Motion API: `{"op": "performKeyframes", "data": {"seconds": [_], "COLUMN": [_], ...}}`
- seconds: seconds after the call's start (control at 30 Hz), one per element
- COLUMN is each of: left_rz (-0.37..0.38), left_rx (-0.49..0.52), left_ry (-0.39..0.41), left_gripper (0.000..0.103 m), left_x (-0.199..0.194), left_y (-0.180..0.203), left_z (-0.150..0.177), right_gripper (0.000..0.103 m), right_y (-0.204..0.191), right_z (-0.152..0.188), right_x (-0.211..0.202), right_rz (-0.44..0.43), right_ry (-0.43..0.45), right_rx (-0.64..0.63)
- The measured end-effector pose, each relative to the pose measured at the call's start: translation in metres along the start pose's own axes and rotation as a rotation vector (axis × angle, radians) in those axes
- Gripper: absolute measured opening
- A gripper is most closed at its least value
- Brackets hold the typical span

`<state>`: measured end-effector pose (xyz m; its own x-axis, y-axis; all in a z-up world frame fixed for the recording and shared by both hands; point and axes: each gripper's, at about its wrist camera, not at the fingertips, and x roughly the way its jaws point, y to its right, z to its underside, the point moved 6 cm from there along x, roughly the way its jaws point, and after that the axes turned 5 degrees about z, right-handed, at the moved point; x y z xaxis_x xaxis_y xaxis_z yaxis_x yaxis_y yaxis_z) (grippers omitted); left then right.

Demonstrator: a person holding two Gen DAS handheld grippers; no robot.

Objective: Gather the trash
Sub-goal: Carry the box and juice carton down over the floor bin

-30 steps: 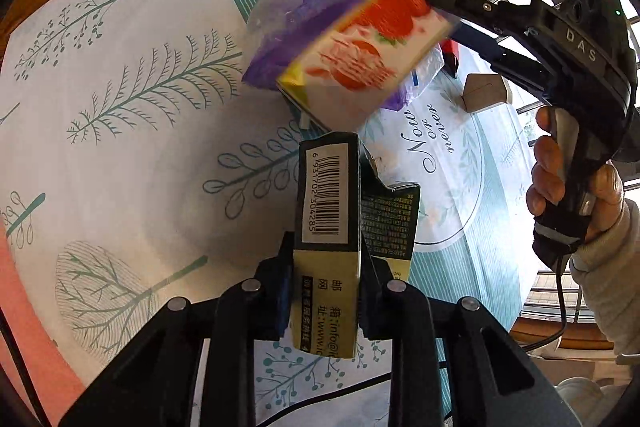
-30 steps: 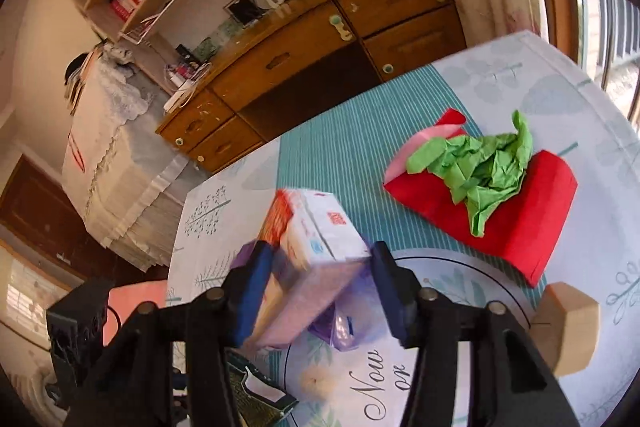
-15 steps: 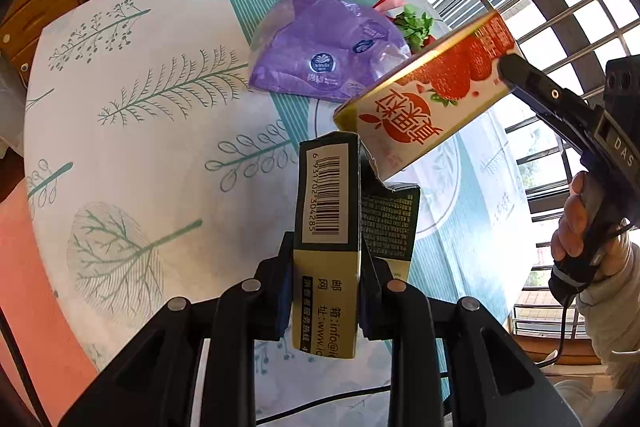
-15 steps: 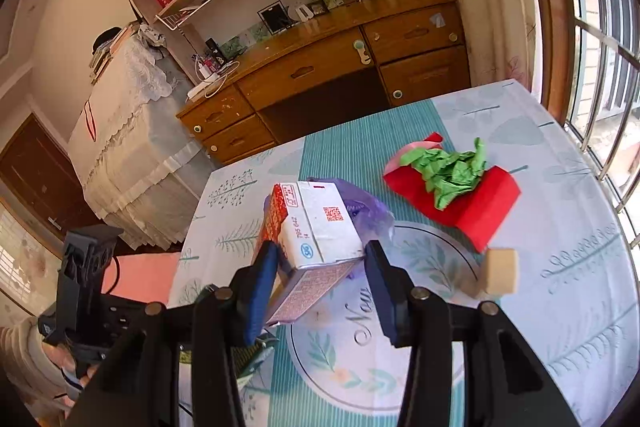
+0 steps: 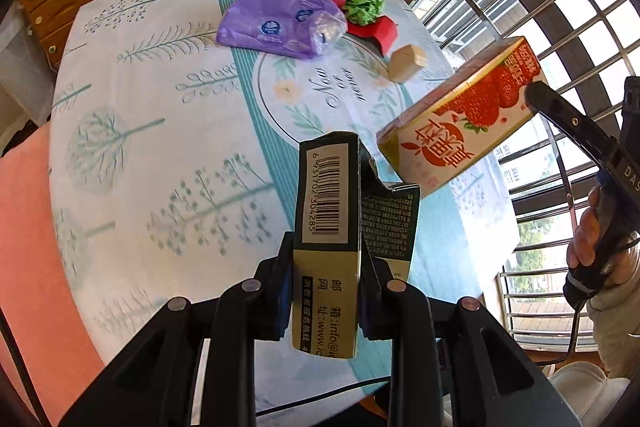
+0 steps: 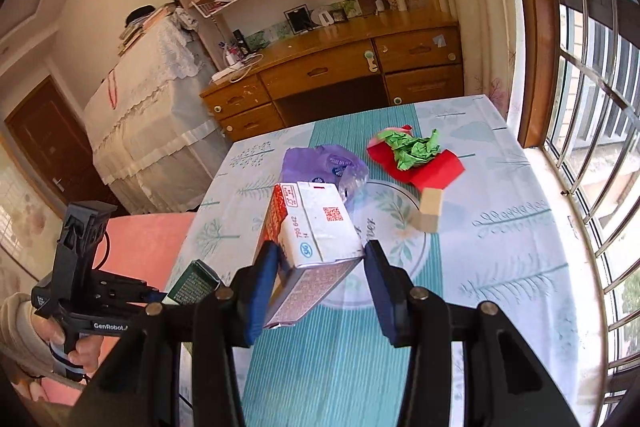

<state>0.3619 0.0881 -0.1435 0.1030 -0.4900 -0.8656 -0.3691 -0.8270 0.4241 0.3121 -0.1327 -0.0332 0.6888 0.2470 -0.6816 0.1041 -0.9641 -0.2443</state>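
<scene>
Trash in hand: 2 cartons, 1 per gripper, both held in the air above the round table (image 5: 168,163) with its leaf-print cloth.

Left gripper (image 5: 325,291) is clamped on a dark green and tan cardboard box (image 5: 326,239) with a white barcode panel, torn open at the top; grip unchanged across the last second.

Right gripper (image 6: 318,281) grasps a white and red strawberry drink carton (image 6: 308,247), tilted, one finger flat against its side, the other finger looking slightly off the far face in the right wrist view. From the left wrist view the same carton (image 5: 460,119) hangs to the right of the green box, apart from it.

Change: 1 second ago the strawberry carton was low, right over the purple plastic bag; now it is well above and away from it, nearer the person's edge of the table. Both wrist views take in more of the room than before, so both grippers have risen and pulled back.

Reading: pickup of these 2 items looks done; carry to a bin likely follows. No bin visible.

Left on the cloth: crumpled purple plastic bag (image 5: 280,23), folded red paper (image 6: 432,169) with crumpled green paper (image 6: 414,147) on top, small tan wooden block (image 6: 430,215) just beside the red paper. So collection is only partway.
</scene>
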Motion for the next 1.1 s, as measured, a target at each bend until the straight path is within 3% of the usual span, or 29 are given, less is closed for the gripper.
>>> {"op": "performKeyframes", "data": {"seconds": [0.33, 0.6, 0.83, 1.1], "left_rz": [-0.076, -0.105, -0.124, -0.093], "left_rx": [-0.111, -0.195, -0.201, -0.201], "left_ry": [0.132, 0.117, 0.069, 0.016], "left_gripper": [0.023, 0.023, 0.023, 0.023], "left_x": [-0.004, 0.012, 0.027, 0.089], "left_y": [0.105, 0.169, 0.191, 0.175], "left_z": [0.116, 0.218, 0.271, 0.300], "right_gripper": [0.044, 0.044, 0.044, 0.043], "right_y": [0.025, 0.040, 0.049, 0.060], "right_z": [0.086, 0.159, 0.215, 0.273], "right_x": [-0.108, -0.169, -0.190, -0.165], "right_rz": [-0.076, -0.099, -0.085, -0.001], "right_ry": [0.000, -0.050, -0.087, -0.093], "right_rx": [-0.127, -0.154, -0.100, -0.035]}}
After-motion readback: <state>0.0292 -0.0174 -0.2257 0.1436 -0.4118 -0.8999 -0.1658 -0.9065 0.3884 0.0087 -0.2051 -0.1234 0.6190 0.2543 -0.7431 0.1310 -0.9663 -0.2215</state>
